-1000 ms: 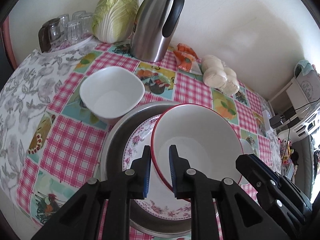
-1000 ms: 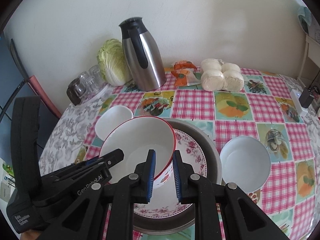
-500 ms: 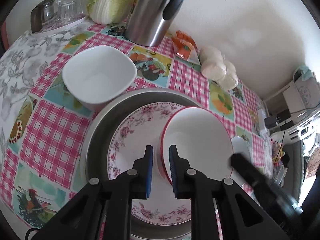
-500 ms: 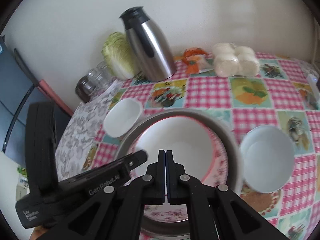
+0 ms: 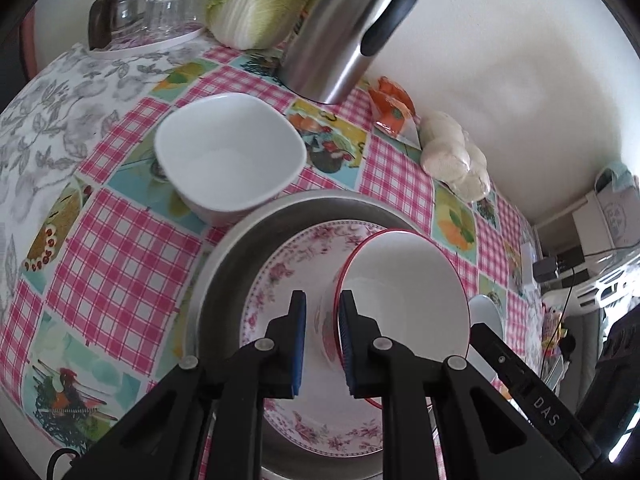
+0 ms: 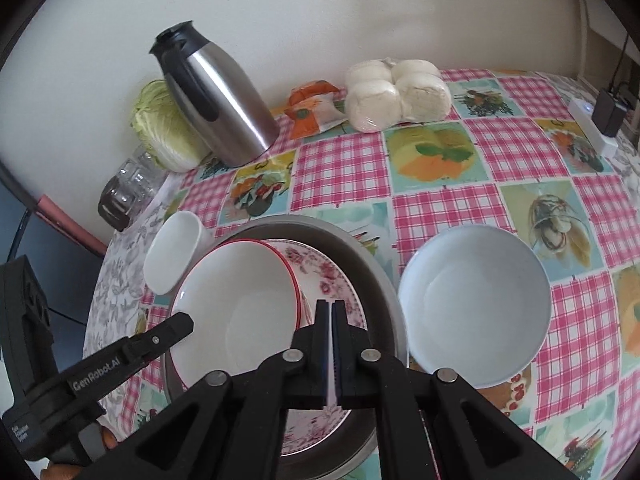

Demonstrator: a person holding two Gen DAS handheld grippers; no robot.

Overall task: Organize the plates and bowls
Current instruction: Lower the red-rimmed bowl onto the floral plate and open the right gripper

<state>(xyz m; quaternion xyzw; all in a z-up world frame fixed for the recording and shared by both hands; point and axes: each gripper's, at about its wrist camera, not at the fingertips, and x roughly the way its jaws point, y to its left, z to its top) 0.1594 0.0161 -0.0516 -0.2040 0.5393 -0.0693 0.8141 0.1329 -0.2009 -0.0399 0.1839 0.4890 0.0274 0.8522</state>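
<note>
A red-rimmed white bowl (image 5: 404,288) (image 6: 240,300) rests on a pink floral plate (image 5: 288,276) (image 6: 332,280), which lies in a grey metal plate (image 5: 224,280) (image 6: 372,276). My left gripper (image 5: 322,312) is open, its jaws astride the bowl's near rim with a gap on the outer side. My right gripper (image 6: 330,308) is shut and empty, above the floral plate just right of the bowl. A square white bowl (image 5: 228,160) (image 6: 172,256) sits left of the stack. A round pale bowl (image 6: 474,300) sits to the right.
A steel thermos (image 6: 218,96), a cabbage (image 6: 164,132), upturned glasses on a tray (image 5: 148,16), an orange packet (image 6: 312,108) and bagged buns (image 6: 396,92) line the wall. A power strip with charger (image 6: 596,120) lies at the far right edge.
The red-rimmed bowl has come down onto the floral plate. My left jaws have widened and let go of its rim. My right gripper shut and stays shut.
</note>
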